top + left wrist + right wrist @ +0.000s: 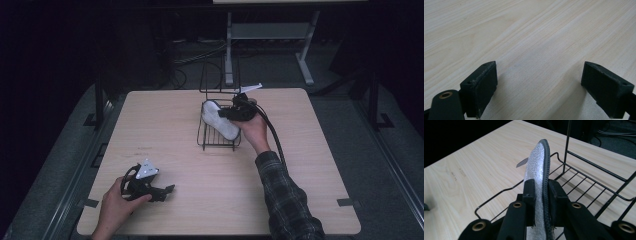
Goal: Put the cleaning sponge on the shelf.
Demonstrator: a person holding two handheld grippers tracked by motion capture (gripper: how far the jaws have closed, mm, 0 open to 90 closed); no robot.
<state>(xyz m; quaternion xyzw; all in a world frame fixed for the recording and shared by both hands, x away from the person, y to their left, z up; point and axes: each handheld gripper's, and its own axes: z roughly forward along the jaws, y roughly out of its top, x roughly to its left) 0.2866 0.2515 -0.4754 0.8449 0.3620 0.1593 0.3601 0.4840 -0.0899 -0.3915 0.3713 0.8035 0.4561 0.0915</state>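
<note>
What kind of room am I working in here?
Likely a lab or recording workspace: a bare light wooden table in a dark room, loose cables on the floor, and a white metal stand frame behind.

Worktop lit evenly from above, surroundings falling into near-black; soft shadows under the jaws, slight graininess, focus sharp up close

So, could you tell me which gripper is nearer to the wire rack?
Right. The right gripper holds a white slipper over the wire rack; the left gripper rests open at the table's near left.
</note>
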